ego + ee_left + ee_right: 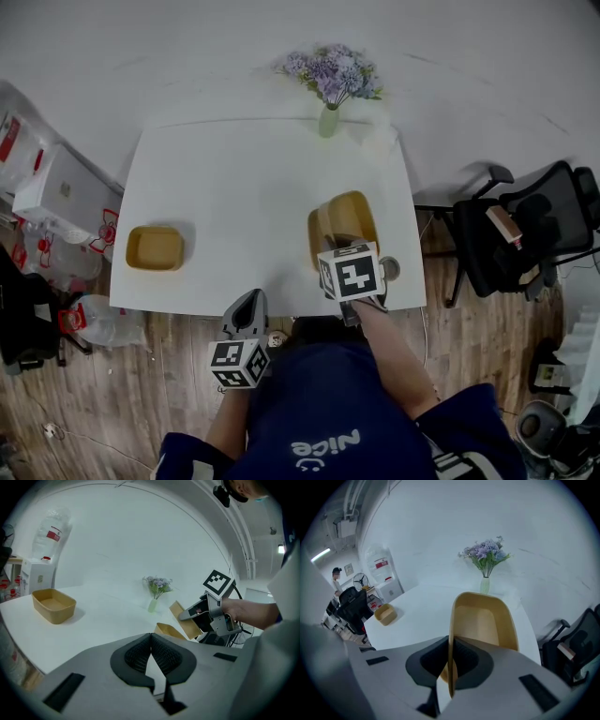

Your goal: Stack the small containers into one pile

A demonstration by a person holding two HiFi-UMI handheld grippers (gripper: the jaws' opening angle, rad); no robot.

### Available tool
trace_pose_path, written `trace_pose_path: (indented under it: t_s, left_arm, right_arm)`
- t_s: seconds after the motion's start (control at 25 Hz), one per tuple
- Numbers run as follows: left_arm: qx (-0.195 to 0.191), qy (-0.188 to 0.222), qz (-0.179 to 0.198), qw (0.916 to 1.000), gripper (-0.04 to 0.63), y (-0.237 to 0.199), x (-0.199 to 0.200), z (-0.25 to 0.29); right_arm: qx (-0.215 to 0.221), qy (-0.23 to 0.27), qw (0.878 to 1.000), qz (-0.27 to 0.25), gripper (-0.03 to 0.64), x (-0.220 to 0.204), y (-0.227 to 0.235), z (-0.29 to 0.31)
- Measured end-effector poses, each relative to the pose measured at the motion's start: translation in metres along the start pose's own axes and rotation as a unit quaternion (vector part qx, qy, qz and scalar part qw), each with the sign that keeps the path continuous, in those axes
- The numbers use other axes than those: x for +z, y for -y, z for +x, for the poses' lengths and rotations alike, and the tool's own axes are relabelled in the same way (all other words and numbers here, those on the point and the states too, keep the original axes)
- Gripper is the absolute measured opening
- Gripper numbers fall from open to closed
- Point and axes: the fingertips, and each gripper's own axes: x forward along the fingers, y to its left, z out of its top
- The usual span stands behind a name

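My right gripper (450, 660) is shut on the side wall of a tan container (483, 620) and holds it tilted on edge over the table's near right part. In the head view this held container (352, 216) hangs just over a second tan container (317, 240) that sits on the table; whether they touch I cannot tell. The left gripper view shows both, the held one (186, 619) above the resting one (168, 631). A third tan container (155, 247) stands alone at the table's left. My left gripper (246, 314) hovers shut and empty at the front edge.
A vase of purple flowers (330, 80) stands at the far edge of the white table (253, 178). A black office chair (525, 234) is to the right. White boxes and bags (56, 187) crowd the floor on the left.
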Motion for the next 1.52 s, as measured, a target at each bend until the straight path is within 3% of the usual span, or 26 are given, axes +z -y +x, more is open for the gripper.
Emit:
trace_pose_path:
  t_s: [0.56, 0.76, 0.96, 1.52]
  left_arm:
    - [0.013, -0.009, 0.001, 0.9999, 0.018, -0.023, 0.000, 0.000]
    - [0.015, -0.018, -0.002, 0.9997, 0.018, -0.034, -0.002, 0.000]
    - [0.014, -0.025, -0.002, 0.9996, 0.018, -0.043, -0.003, 0.001]
    - [0.013, -0.032, -0.001, 0.9994, 0.018, -0.048, -0.006, 0.005]
  right_arm:
    - [-0.021, -0.043, 0.995, 0.083, 0.052, -0.009, -0.009, 0.033]
    - [-0.034, -0.065, 0.993, 0.092, 0.052, -0.020, -0.005, 0.044]
    - [-0.060, -0.077, 0.993, 0.069, 0.052, -0.024, -0.001, 0.049]
    - [-0.057, -0.091, 0.990, 0.095, 0.052, -0.033, -0.007, 0.065]
